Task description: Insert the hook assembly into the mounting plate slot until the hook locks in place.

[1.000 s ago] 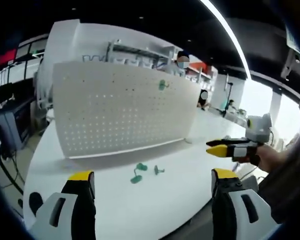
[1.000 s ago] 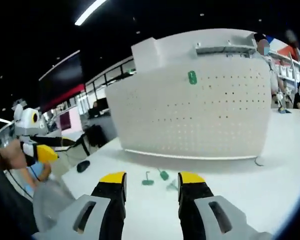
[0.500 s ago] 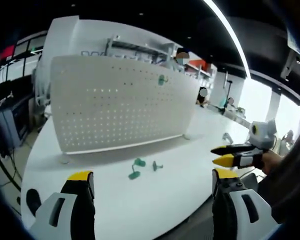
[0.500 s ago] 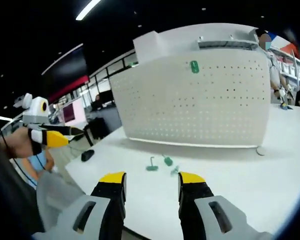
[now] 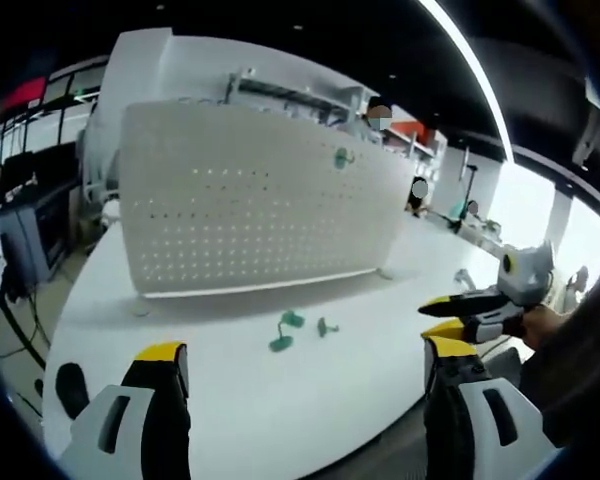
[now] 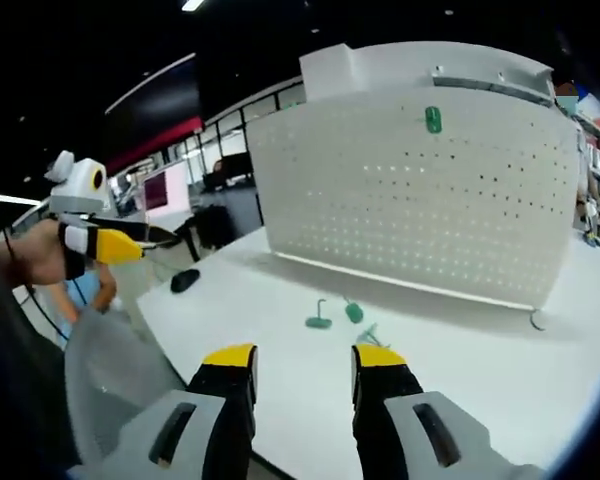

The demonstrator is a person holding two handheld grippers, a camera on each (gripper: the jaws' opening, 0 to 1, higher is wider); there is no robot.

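- Left tongs [image 5: 305,365] are spread wide and hold nothing, hanging over the near edge of the bench [image 5: 230,400]; the right tongs [image 6: 302,362] stand parted and bare too, likewise at the near edge.
- Compared with a second ago, both views have swung a little and the green pieces sit slightly nearer. That is the hands shifting; the pieces have not moved, so the approach has barely begun and nothing is gripped.
- Green hooks [image 5: 287,331] lie loose mid-bench, just in front of the board's foot: small glossy plastic pieces, each with a thin bent stem on a flat rounded base.
- The pegboard [image 5: 250,200] stands upright along the far side, matte white, curved, dotted with even holes.
- One green hook [image 6: 433,119] is already mounted near its top edge.
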